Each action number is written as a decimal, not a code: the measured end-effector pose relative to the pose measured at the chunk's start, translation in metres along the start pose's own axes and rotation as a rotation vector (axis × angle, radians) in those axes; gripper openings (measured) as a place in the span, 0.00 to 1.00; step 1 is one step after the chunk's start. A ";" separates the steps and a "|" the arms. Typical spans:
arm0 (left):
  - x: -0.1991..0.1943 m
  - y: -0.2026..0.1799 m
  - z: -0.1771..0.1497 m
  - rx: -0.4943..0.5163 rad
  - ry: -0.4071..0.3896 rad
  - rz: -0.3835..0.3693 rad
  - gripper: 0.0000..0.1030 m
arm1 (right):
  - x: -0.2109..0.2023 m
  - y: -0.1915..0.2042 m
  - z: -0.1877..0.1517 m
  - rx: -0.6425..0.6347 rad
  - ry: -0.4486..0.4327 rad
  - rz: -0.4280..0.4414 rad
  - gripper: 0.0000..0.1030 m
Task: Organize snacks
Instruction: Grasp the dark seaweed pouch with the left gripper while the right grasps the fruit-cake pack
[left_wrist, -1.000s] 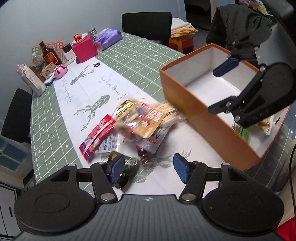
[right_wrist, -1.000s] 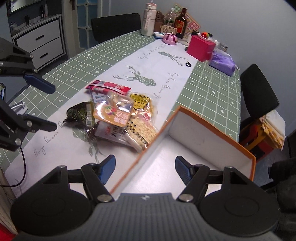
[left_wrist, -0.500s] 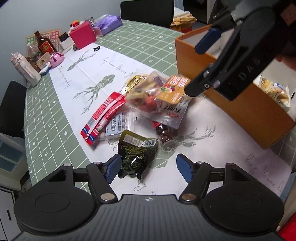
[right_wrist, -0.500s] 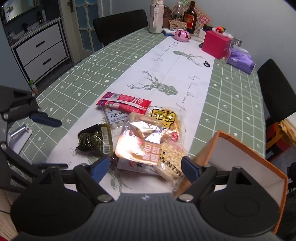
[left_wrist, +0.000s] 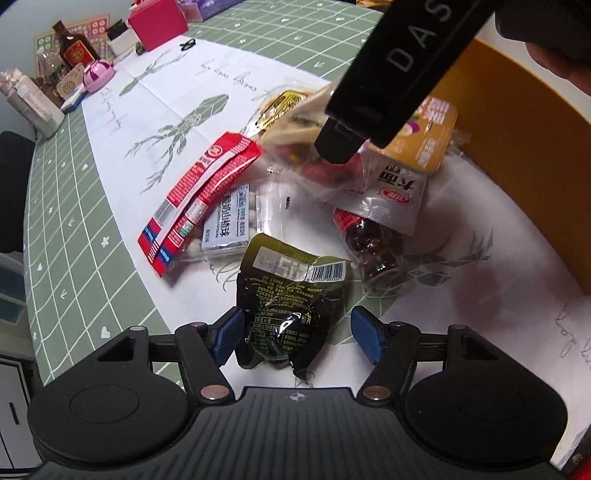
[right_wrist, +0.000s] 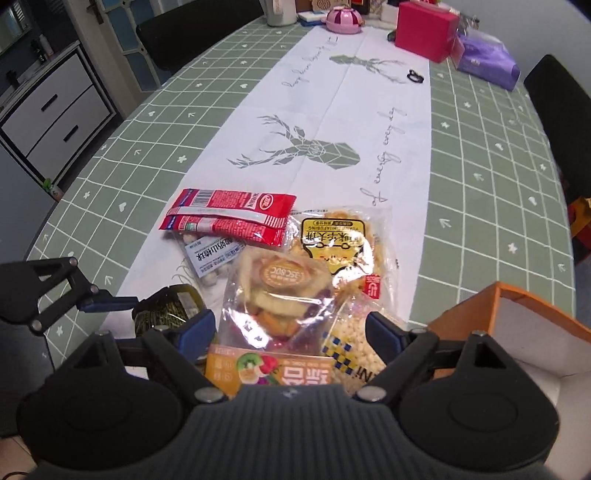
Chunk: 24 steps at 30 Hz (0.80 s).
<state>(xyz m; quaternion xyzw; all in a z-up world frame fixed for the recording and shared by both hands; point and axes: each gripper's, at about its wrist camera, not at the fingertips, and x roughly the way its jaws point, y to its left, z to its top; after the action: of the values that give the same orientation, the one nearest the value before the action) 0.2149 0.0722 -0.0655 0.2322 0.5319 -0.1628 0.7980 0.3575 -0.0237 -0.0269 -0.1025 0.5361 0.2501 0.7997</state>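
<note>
Left tongs (left_wrist: 293, 332) jaws wide, straddling dark green packet (left_wrist: 291, 295), not gripping, lower centre. Right tongs (right_wrist: 291, 332) just opened further, over clear fruit-snack bag (right_wrist: 277, 295), unpinched.

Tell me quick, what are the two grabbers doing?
Left gripper: open, around the dark green packet, not squeezing it.
Right gripper: open, over the clear fruit snack bag, holding nothing.

Snack packs (right_wrist: 258, 225) heaped beside orange box (right_wrist: 495, 306)
</note>
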 end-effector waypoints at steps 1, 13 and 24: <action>0.002 0.000 -0.001 0.000 0.005 0.000 0.74 | 0.004 0.001 0.001 -0.002 0.008 0.001 0.84; 0.015 0.000 -0.003 -0.001 0.026 0.029 0.65 | 0.018 0.010 -0.002 -0.027 0.020 0.004 0.69; 0.007 0.002 -0.008 -0.052 0.024 0.043 0.43 | 0.004 0.022 -0.013 -0.096 -0.002 -0.013 0.63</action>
<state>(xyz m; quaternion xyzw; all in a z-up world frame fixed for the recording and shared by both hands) 0.2123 0.0777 -0.0744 0.2246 0.5403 -0.1290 0.8006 0.3376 -0.0093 -0.0335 -0.1440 0.5220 0.2704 0.7960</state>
